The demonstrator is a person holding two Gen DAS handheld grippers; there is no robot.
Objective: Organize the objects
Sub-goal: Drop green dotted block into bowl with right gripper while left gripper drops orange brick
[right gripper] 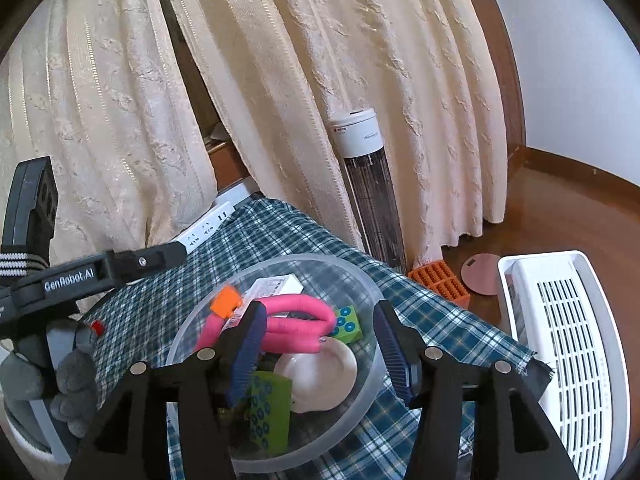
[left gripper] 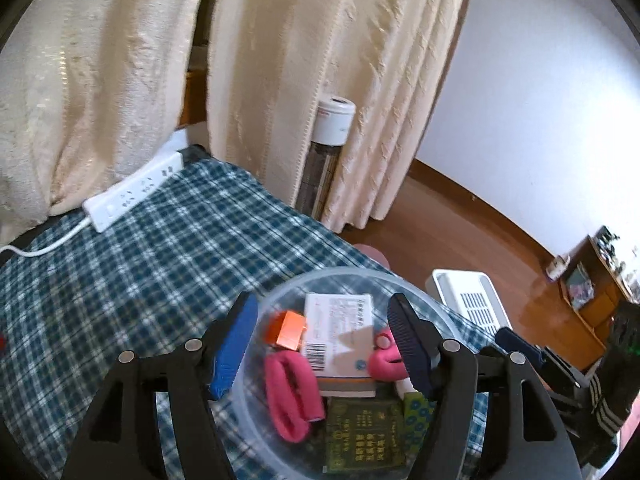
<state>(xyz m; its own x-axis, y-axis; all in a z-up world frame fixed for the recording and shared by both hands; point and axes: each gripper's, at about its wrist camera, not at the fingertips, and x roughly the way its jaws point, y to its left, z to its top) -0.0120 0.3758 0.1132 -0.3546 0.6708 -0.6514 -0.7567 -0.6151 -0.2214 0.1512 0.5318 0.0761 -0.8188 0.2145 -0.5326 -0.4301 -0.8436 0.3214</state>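
A clear plastic bowl [left gripper: 304, 278] [right gripper: 360, 280] stands on a blue plaid cloth [left gripper: 140, 280]. It holds a white barcoded box [left gripper: 340, 320], an orange block [left gripper: 288, 330], a pink foam curler [left gripper: 290, 392] [right gripper: 296, 320], a green packet [left gripper: 364, 436], green dotted blocks [right gripper: 348, 324] and a white shell-like dish [right gripper: 320, 376]. My left gripper [left gripper: 322, 346] hangs open above the bowl with nothing between its pads. My right gripper [right gripper: 320, 354] is also open over the bowl, its pads apart from the contents. In the right wrist view the left gripper's black body shows at the left.
A white power strip [left gripper: 132, 196] lies at the cloth's far edge under cream curtains [right gripper: 280, 80]. A tower heater [right gripper: 368, 192] stands behind the table. On the floor are a white slotted basket [right gripper: 568, 340], an orange ridged block [right gripper: 440, 280] and a pink disc [right gripper: 482, 274]. A grey plush [right gripper: 72, 380] sits left.
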